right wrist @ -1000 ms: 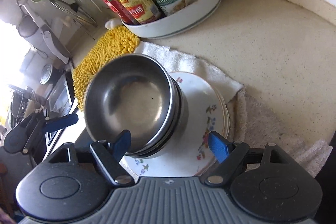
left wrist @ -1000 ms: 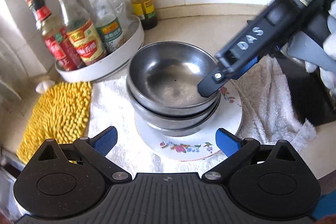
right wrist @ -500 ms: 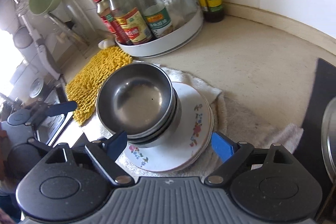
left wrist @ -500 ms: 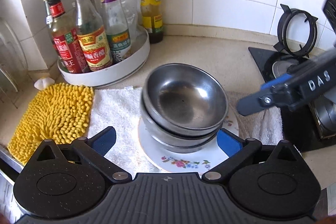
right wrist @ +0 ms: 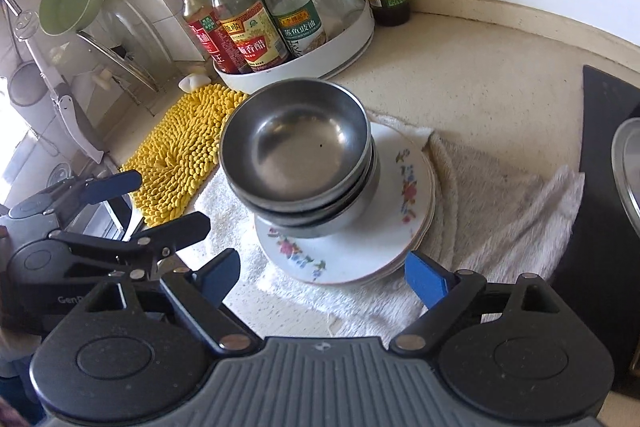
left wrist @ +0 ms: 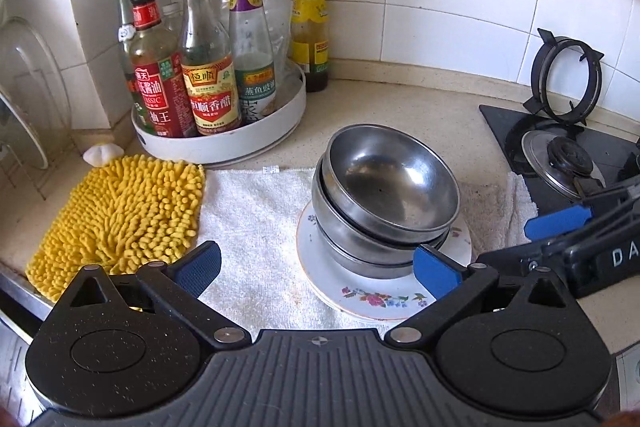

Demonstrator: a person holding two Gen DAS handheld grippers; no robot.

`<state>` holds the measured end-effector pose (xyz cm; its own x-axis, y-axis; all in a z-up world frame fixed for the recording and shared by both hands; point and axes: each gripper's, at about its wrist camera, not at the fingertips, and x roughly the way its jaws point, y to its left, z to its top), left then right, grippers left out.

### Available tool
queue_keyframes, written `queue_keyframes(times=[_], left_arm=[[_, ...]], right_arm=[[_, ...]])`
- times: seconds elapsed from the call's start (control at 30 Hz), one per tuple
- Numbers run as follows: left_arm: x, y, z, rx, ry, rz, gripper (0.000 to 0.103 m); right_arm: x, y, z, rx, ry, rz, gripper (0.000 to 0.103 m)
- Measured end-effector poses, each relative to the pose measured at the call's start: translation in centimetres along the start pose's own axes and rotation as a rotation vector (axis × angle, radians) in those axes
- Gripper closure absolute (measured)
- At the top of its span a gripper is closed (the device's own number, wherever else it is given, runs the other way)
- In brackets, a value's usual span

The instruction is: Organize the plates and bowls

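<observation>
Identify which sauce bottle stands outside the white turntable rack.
The green-capped bottle with the yellow label stands on the counter against the wall tiles, right of the rack. All other bottles sit inside the rack's tray.

A white towel point(left wrist: 256, 211) lay on the speckled table point(left wrist: 400, 107). Touching the towel's left edge was a yellow chenille mat point(left wrist: 120, 211). Behind the towel stood a white two-tier rack point(left wrist: 224, 143) of sauce bottles, with a green-capped bottle point(left wrist: 310, 23) just beside it. Right of the towel sat a black gas stove point(left wrist: 560, 147).
</observation>
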<state>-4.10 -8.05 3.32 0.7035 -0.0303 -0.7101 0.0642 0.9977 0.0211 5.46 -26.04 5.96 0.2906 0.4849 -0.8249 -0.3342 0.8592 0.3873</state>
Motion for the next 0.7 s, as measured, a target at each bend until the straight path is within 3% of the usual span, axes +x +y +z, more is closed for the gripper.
queue_keyframes(times=[0.7], left_arm=[[-0.8,1.1,-2.9,0.016,0.026,-0.007,0.000]], right_arm=[[-0.1,2.6,-4.3,0.066,-0.015,-0.064,0.000]])
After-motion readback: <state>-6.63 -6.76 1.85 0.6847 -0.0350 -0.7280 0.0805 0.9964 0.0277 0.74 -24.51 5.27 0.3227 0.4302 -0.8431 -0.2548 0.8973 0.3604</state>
